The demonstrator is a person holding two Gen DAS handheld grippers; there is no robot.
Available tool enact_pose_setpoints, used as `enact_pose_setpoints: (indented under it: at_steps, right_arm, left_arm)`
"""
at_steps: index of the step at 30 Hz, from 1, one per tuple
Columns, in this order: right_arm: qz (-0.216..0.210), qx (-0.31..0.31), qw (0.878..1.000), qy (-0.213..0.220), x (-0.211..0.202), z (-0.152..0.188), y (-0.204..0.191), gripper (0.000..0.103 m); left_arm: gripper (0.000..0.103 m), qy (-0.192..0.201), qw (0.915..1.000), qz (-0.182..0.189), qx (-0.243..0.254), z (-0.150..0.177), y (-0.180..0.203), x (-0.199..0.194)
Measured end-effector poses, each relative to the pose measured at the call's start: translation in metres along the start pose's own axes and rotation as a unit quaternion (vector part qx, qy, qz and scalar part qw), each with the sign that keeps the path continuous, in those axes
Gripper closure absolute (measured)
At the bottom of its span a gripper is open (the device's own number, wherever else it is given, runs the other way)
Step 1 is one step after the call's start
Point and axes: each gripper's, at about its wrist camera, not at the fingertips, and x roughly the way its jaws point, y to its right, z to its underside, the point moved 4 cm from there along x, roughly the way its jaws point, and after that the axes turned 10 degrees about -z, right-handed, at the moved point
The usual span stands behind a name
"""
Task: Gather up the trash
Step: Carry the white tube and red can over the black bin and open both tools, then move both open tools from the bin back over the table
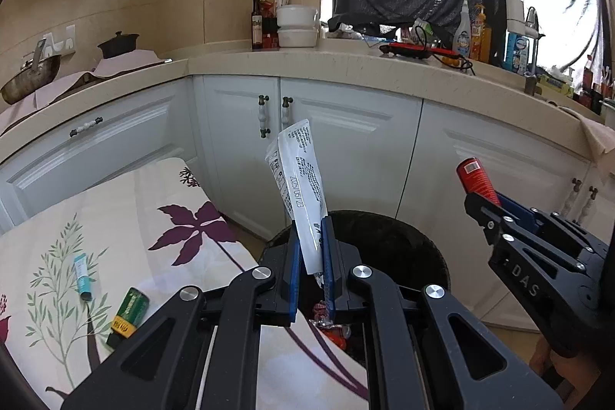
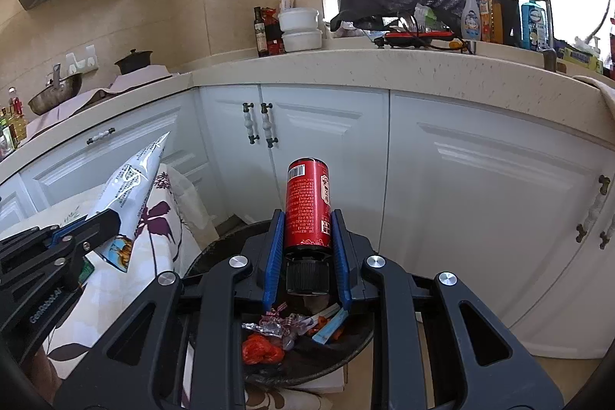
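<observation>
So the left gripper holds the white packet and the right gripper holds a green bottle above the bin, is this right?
Not quite: the bottle in the right gripper is red with a black cap, as the right wrist view shows. The left gripper does hold the white packet above the bin.

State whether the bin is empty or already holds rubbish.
Holds rubbish: the bin contains crumpled wrappers and an orange scrap.

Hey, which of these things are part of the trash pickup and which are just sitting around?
Part of the job:
white wrapper in the left gripper
red bottle in the right gripper
trash bin
small tube
green pack

Just lying about:
wok
stacked white bowls
spray bottle
</observation>
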Motion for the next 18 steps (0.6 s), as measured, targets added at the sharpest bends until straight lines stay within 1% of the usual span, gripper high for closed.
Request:
enact_pose_setpoints:
  at_steps: [7,11,12,13,14,15,17,18]
  right_arm:
    - [0.002,0.003,1.000,-0.007,0.020,0.003,0.005,0.080]
    - [0.001,0.007,1.000,-0.014,0.034,0.006,0.008,0.080]
    - [0.001,0.007,1.000,-0.015,0.037,0.007,0.008,0.080]
    - [0.002,0.008,1.000,-0.016,0.041,0.009,0.009,0.080]
    - [0.002,0.010,1.000,-0.018,0.044,0.010,0.011,0.078]
    - [0.003,0.013,1.000,-0.020,0.047,0.012,0.013,0.072]
    - [0.006,0.021,0.999,-0.024,0.053,0.015,0.016,0.063]
    - [0.006,0.023,0.999,-0.026,0.054,0.016,0.017,0.063]
  left_arm:
    - [0.092,-0.011,0.9998,-0.007,0.012,0.001,0.008,0.027]
    - [0.092,-0.020,0.9996,-0.005,0.018,0.002,0.014,0.037]
    - [0.091,-0.024,0.9995,-0.003,0.021,0.003,0.016,0.041]
    - [0.087,-0.027,0.9994,-0.003,0.023,0.004,0.017,0.044]
    - [0.086,-0.031,0.9992,-0.003,0.024,0.004,0.017,0.046]
    - [0.085,-0.037,0.9990,-0.006,0.024,0.006,0.017,0.050]
    - [0.083,-0.046,0.9987,-0.008,0.020,0.008,0.015,0.054]
    - [0.082,-0.052,0.9985,-0.007,0.015,0.009,0.013,0.055]
